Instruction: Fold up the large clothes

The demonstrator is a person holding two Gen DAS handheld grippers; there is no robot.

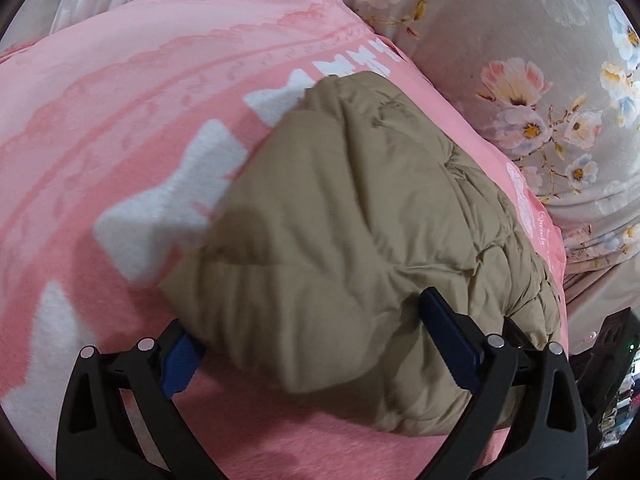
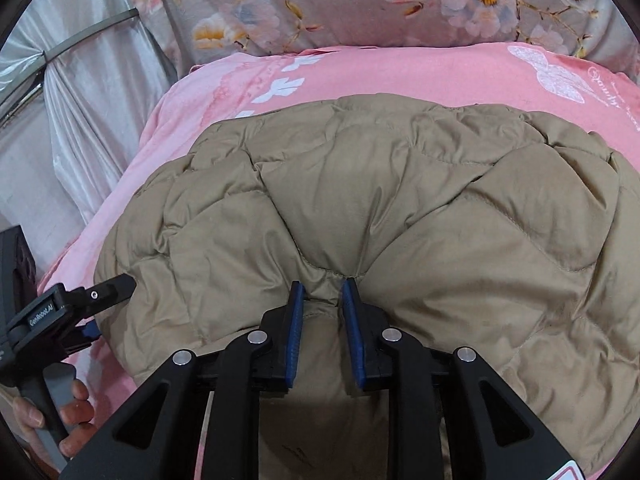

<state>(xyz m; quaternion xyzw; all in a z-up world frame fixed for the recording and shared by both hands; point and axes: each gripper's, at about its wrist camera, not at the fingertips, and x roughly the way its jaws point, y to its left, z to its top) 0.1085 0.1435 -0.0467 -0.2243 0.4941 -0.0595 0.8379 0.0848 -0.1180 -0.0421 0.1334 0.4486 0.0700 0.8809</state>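
A tan quilted jacket [image 2: 400,208] lies bunched on a pink blanket [image 2: 208,80]. My right gripper [image 2: 323,286] is at the jacket's near edge, and its blue pads pinch a gathered fold from which creases fan out. My left gripper [image 1: 308,318] has its jaws wide around the jacket [image 1: 340,200], one finger lying on top and the other tucked under the edge. Puffy fabric fills the gap between them. In the right wrist view the left gripper [image 2: 108,304] clamps the jacket's left edge, and a person's hand [image 2: 72,412] holds its handle.
The pink blanket [image 1: 120,120] has white bow shapes on it. A grey floral bedcover [image 1: 520,60] lies beyond it. Shiny white fabric [image 2: 80,120] hangs at the far left.
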